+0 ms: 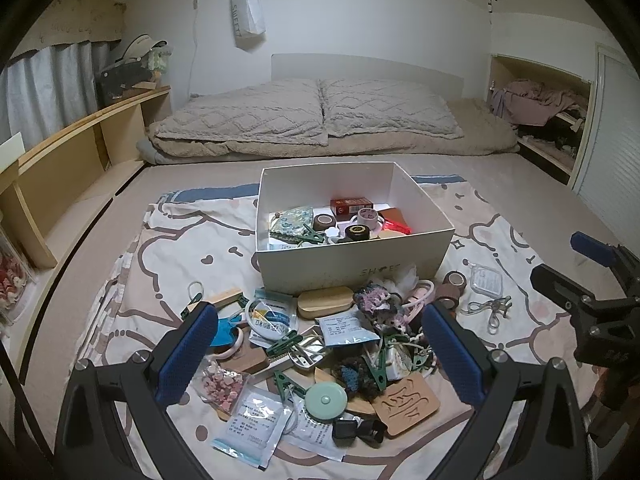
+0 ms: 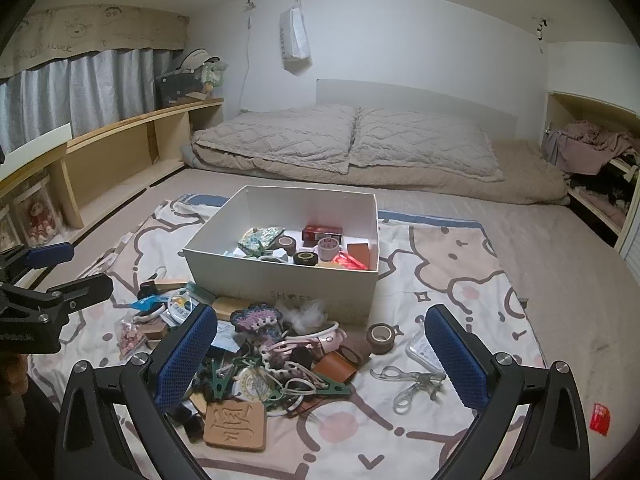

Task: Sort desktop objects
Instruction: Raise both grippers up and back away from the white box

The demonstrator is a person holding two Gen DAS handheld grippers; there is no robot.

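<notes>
Clutter pile (image 1: 320, 344) between open left tongs (image 1: 320, 352), untouched.

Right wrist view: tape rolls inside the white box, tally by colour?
brown roll: 1
pale roll: 1
black roll: 1
Total: 3, all inside the white box.

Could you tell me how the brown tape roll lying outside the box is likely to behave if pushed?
The brown tape roll looks rigid and probably light. It seems to rest tilted on the printed sheet, so a nudge might set it rolling. Its open core should give a hand-held gripper purchase.
</notes>
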